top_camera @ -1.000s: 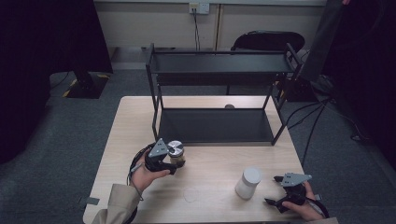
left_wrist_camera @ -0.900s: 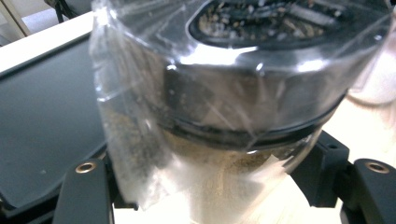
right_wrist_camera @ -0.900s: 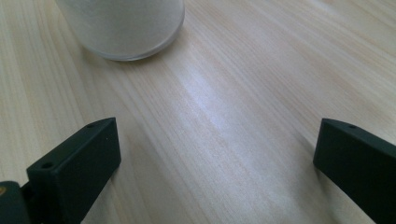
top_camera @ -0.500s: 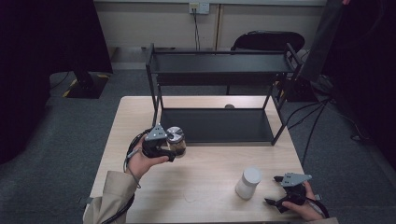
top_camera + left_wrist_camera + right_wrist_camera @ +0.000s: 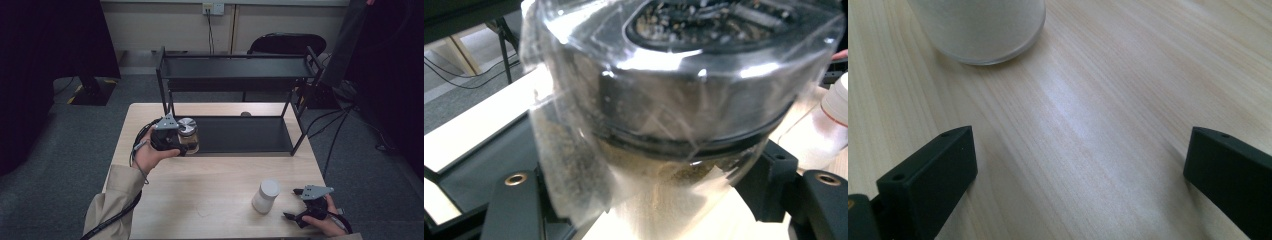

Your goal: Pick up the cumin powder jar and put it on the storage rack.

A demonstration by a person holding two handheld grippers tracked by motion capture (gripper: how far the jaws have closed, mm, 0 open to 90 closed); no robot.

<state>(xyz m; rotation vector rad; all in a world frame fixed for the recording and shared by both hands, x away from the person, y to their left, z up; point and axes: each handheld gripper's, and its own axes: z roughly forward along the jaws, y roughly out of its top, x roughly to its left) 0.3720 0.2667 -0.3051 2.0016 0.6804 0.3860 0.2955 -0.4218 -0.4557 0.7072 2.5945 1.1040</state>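
A clear glass jar [image 5: 188, 133] with a silver lid and brownish contents hangs in the air at the left end of the black rack's lower shelf [image 5: 245, 135]. My left gripper [image 5: 181, 142] is shut on it; in the left gripper view the jar [image 5: 674, 100] sits between the two black jaws. A white jar [image 5: 265, 196] stands on the wooden table [image 5: 210, 175] near the front right. My right gripper [image 5: 292, 218] rests low by the table's front right corner, open, with the white jar [image 5: 979, 27] just ahead of its jaws and apart from them.
The black two-tier metal rack [image 5: 235, 70] takes up the back half of the table. A dark chair [image 5: 287, 42] stands behind it. Cables [image 5: 340, 125] trail over the grey carpet at the right. A dark curtain [image 5: 50, 50] hangs at the left.
My left gripper has risen with the glass jar and moved away from me, from the table's left middle up to the rack's lower shelf edge. The right gripper and the white jar have stayed put.
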